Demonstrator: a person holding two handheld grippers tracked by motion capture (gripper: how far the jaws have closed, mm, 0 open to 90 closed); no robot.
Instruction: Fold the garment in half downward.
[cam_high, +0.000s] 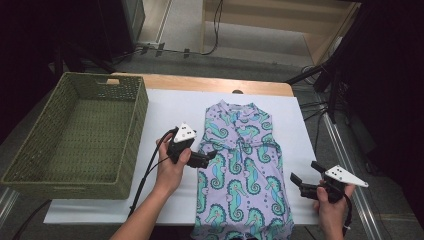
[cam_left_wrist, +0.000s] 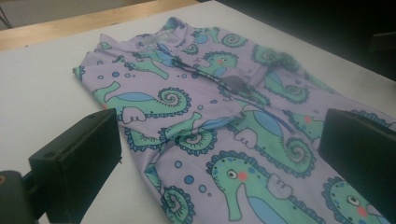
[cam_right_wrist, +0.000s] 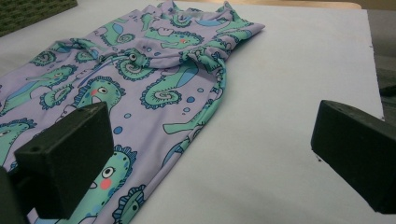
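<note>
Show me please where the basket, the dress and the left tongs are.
basket (cam_high: 131, 131), high view, on its right wall.
dress (cam_high: 250, 172), high view, on the middle of the cloth.
left tongs (cam_high: 214, 156), high view, between the tips.

A lilac seahorse-print dress (cam_high: 243, 170) lies flat, collar away. It spreads between the grippers, under the left gripper's (cam_high: 206, 159) jaws.

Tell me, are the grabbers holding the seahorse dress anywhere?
No. Both the left gripper and right gripper are open beside the dress, holding nothing.
</note>
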